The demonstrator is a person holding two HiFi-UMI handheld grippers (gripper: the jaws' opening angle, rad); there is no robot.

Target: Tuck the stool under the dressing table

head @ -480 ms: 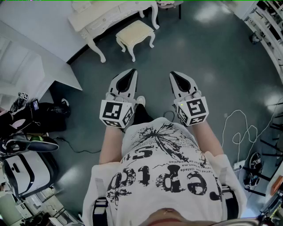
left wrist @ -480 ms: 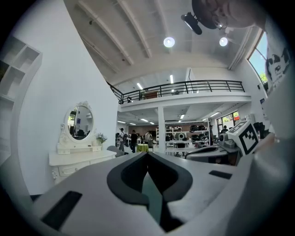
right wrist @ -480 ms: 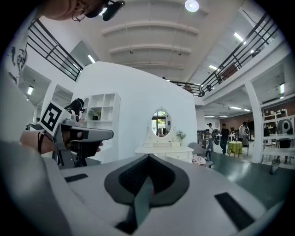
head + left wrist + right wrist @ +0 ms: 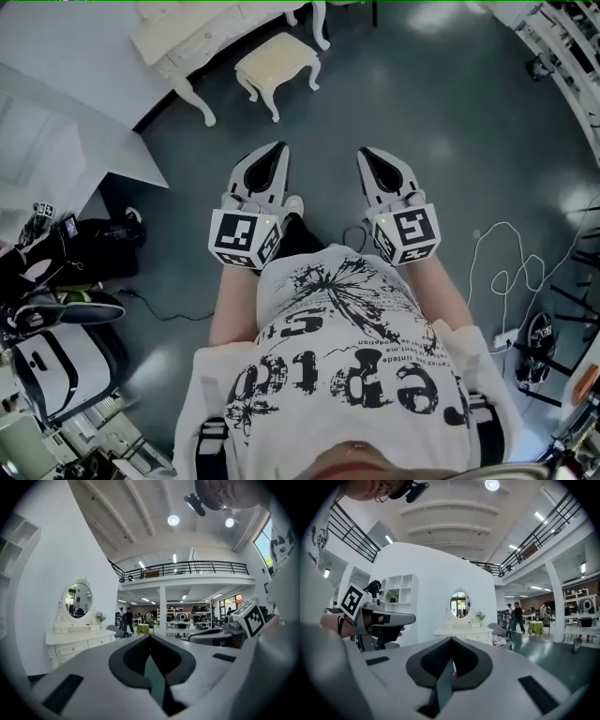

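Head view: left gripper (image 4: pixel 277 148) and right gripper (image 4: pixel 364 152) are held side by side over the grey floor (image 4: pixel 450 122). The cream cushioned stool with white curved legs (image 4: pixel 274 64) sits well ahead of the left one, just beside the white carved dressing table (image 4: pixel 187 33)

Left gripper view: jaws pressed together, nothing in them, table ahead-left

Right gripper view: same, jaws closed and empty

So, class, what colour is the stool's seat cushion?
The stool has a pale cream seat, clearest in the head view.
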